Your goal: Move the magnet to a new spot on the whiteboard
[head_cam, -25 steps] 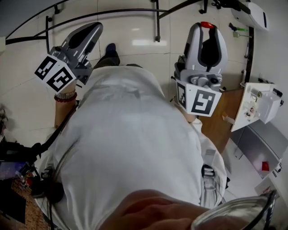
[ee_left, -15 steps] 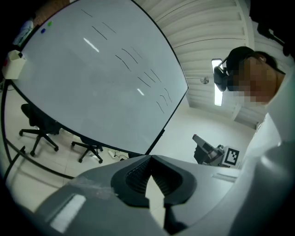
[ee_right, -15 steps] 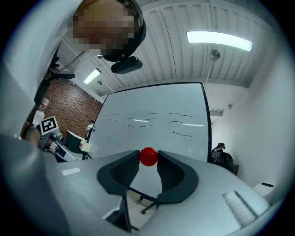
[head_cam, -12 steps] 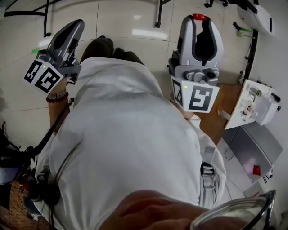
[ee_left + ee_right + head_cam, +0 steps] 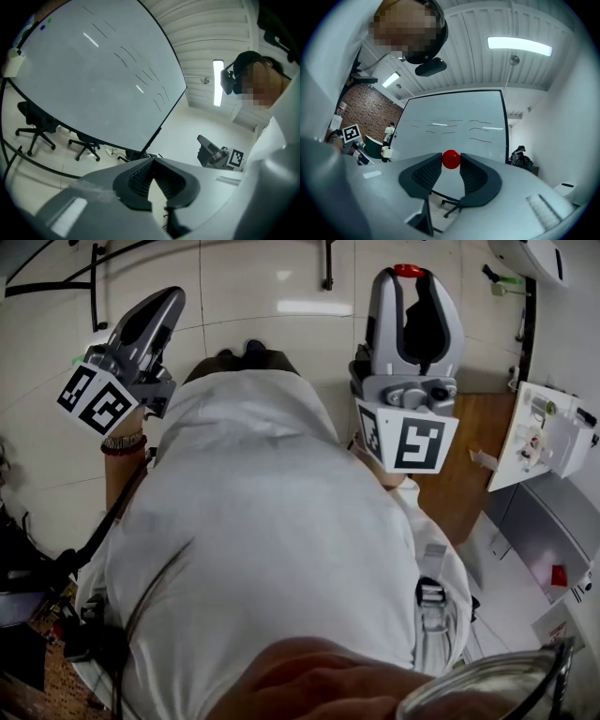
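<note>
while the person stands holding both tools raised in front of their chest, the right tool (image 5: 410,280) has its two dark ribbed jaws closed on a small round red magnet (image 5: 451,159), which sits pinched right at the jaw tips. seen along those jaws, the magnet lines up with the lower edge of the whiteboard (image 5: 454,123), but the board stands well apart from it across the room, so the magnet is in the air and not on the board. the whiteboard is a large black-framed panel with a few short dark strokes drawn across its upper half. the left tool (image 5: 150,164) is held out to the person's left side with its jaws brought together, the pad tips touching and nothing between them. its camera looks up at the same whiteboard from a slant, with two black office chairs (image 5: 36,127) on the pale floor (image 5: 262,296) below the board. from the head camera, looking steeply down, the person's white shirt (image 5: 262,531) fills the middle, the left tool angles up and away at the upper left, and the right tool points straight ahead at the upper right, the red magnet showing at its far tip. a long ceiling light (image 5: 519,45) glows above the board.
</note>
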The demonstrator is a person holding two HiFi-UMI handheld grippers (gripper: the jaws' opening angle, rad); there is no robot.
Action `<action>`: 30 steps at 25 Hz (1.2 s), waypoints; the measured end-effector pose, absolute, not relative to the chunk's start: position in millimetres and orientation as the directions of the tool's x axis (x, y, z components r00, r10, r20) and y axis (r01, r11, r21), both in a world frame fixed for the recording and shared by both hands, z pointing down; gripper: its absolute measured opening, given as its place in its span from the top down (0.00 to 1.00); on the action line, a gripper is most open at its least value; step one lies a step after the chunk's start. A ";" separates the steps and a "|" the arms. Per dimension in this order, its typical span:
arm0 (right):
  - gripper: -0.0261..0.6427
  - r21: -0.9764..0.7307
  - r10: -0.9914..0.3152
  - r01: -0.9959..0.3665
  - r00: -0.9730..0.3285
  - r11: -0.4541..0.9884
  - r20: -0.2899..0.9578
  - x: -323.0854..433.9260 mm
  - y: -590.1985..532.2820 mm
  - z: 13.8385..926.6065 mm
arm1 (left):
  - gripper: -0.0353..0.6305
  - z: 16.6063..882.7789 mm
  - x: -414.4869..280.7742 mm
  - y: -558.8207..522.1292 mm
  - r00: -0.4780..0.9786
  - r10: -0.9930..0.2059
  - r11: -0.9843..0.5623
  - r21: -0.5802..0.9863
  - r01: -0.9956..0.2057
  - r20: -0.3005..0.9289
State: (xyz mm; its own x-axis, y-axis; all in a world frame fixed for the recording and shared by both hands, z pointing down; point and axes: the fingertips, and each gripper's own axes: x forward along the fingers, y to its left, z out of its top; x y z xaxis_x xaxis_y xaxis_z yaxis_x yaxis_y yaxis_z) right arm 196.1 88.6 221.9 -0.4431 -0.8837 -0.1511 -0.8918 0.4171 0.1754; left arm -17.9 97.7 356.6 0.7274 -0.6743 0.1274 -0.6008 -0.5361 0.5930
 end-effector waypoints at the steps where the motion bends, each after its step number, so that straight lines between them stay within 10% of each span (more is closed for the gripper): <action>1: 0.78 0.179 -0.885 -0.893 -0.441 0.414 -0.151 196.9 91.0 222.1 | 0.96 356.5 -17.7 100.2 0.731 -0.670 -0.543 0.586 -0.602 0.130; 30: 0.78 0.216 -0.897 -0.903 -0.409 0.371 -0.171 86.9 43.2 208.7 | 0.96 348.1 -96.5 84.5 0.820 -0.569 -0.709 0.468 -0.527 0.061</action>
State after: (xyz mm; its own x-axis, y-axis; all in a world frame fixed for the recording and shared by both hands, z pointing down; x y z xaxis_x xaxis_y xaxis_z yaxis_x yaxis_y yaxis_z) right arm 86.9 43.2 208.7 -0.4085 -0.8967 -0.1705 -0.9034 0.3705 0.2160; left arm -96.5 84.5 348.1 0.8197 -0.5695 0.0613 -0.5275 -0.7089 0.4682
